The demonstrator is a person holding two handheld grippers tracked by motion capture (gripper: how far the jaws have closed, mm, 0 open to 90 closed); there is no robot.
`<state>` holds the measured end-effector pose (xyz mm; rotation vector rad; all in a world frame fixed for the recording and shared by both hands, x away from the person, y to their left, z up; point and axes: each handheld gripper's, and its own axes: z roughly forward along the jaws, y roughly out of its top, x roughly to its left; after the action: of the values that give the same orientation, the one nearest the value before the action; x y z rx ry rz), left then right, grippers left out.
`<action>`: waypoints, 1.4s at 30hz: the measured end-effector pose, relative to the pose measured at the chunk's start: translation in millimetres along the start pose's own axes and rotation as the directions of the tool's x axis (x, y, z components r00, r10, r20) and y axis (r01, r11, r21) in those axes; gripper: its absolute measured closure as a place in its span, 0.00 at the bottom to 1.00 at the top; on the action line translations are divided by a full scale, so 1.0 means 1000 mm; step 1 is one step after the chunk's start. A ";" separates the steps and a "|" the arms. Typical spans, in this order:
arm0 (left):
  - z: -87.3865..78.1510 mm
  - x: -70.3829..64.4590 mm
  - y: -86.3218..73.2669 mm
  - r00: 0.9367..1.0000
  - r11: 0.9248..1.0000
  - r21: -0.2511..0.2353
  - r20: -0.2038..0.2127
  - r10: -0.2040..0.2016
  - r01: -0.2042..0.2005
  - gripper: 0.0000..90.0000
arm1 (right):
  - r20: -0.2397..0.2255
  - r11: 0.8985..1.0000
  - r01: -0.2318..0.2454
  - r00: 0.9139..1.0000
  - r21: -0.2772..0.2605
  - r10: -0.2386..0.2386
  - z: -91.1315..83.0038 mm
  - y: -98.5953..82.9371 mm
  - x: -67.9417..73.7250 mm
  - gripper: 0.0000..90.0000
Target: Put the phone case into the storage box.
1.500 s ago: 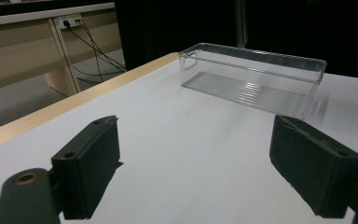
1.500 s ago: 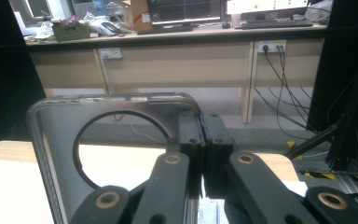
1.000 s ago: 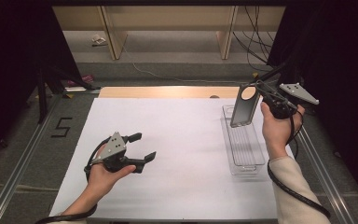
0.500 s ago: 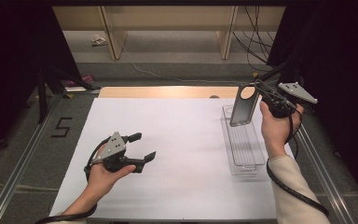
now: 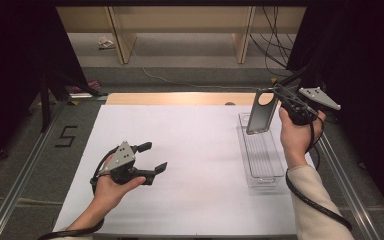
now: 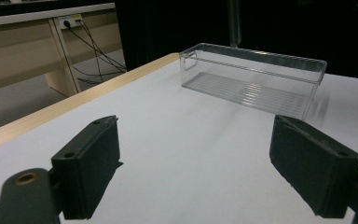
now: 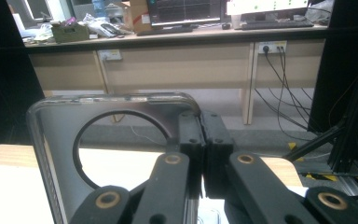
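Lid (image 5: 261, 111) barely shifted, bottom cropped.

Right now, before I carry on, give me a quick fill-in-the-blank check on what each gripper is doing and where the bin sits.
1. The right gripper is shut on a flat grey lid with a ____ hole near its top.
2. The left gripper hovers over the white sheet with its jaws ____.
3. The clear plastic bin rests on the sheet's ____ side, seen from the person.
4. The lid is held ____ the bin, not seated on it.

Missing words: round; open; right; above
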<state>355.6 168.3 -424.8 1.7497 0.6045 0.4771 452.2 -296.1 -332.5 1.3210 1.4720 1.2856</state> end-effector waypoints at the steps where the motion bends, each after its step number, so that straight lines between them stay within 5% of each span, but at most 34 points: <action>1: 0.000 0.000 0.000 1.000 1.000 0.000 0.001 -0.001 0.001 0.18 | -0.001 1.000 -0.001 1.000 -0.001 0.001 0.000 0.000 0.000 0.99; 42: 0.000 0.001 -0.001 1.000 1.000 0.003 0.000 0.000 0.000 0.18 | 0.008 1.000 0.001 1.000 -0.003 -0.001 0.010 0.000 -0.002 0.99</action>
<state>356.2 168.6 -425.4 1.7528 0.6054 0.4759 462.3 -296.2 -334.9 1.3223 1.4643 1.2802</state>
